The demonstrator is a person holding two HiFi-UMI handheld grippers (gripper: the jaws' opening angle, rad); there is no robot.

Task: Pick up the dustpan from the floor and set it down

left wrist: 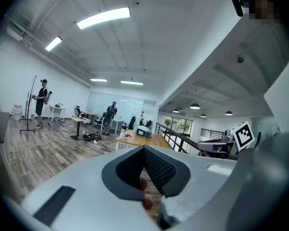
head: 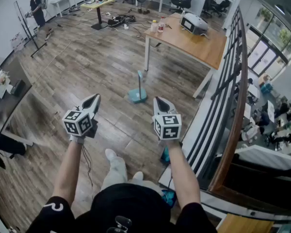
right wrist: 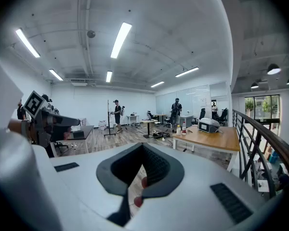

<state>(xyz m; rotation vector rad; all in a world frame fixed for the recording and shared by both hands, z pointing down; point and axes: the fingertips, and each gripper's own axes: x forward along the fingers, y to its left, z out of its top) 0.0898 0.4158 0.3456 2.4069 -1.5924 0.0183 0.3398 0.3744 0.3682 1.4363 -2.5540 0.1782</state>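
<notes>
While you hold both tools out ahead of you over the brown wood-plank floor (head: 87,67), neither one carries anything. Your left tool (head: 94,99) has its jaws pressed together tip to tip, with nothing between the dark ribbed pads, as the left gripper view shows. Your right tool (head: 160,101) stands the same way, with its jaws closed on each other and empty. Both point forward and slightly downward, side by side and well apart from one another.

The teal plastic dustpan with an upright handle (head: 137,94) stands on the floor ahead of you. In the head view it lies between the two tool tips and beyond them. It touches neither tool. Its pan rests on the planks and its handle rises straight up.

Just past the dustpan, to the right, stands a rectangular wooden table with white legs (head: 203,50). The dustpan is near the table's front left leg but apart from it. A white boxy device (head: 194,23) and two small bottles (head: 157,26) sit on the tabletop. A black-barred railing with a wooden top rail (head: 244,67) runs along your right side. A person in dark clothing (head: 37,8) stands far off by the left wall.
</notes>
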